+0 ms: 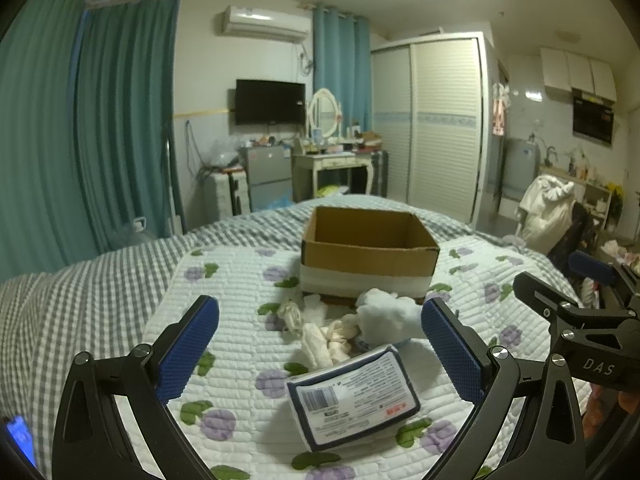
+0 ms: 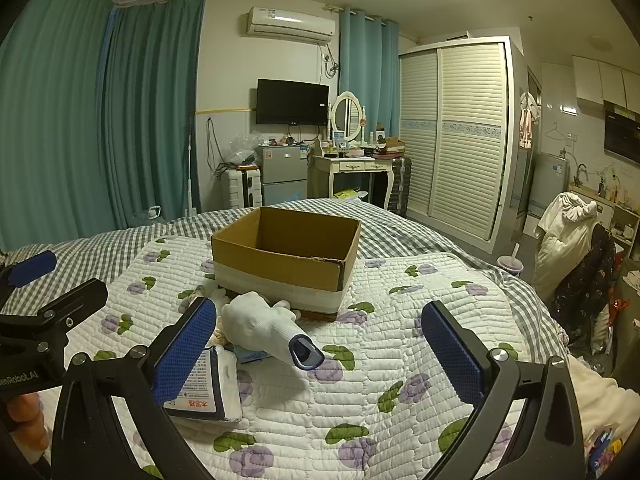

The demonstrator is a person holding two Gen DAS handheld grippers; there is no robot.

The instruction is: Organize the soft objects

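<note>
An open cardboard box (image 1: 370, 254) stands on the floral quilt; it also shows in the right wrist view (image 2: 286, 256). In front of it lie a white glove with a blue cuff (image 2: 264, 326), seen as a white bundle (image 1: 386, 314) in the left wrist view, some cream cloth pieces (image 1: 324, 338), and a blue-edged tissue pack (image 1: 354, 396), also in the right wrist view (image 2: 208, 388). My left gripper (image 1: 320, 344) is open, the pack between and just below its fingers. My right gripper (image 2: 316, 344) is open, the glove's cuff between its fingers.
The quilt (image 2: 400, 360) lies on a grey checked bedspread (image 1: 80, 300). Beyond the bed are a dressing table (image 2: 356, 168), a small fridge (image 2: 282, 176), a wardrobe (image 2: 456, 132) and a chair with clothes (image 2: 572, 240). A cup with a straw (image 2: 510, 266) stands off the bed's right edge.
</note>
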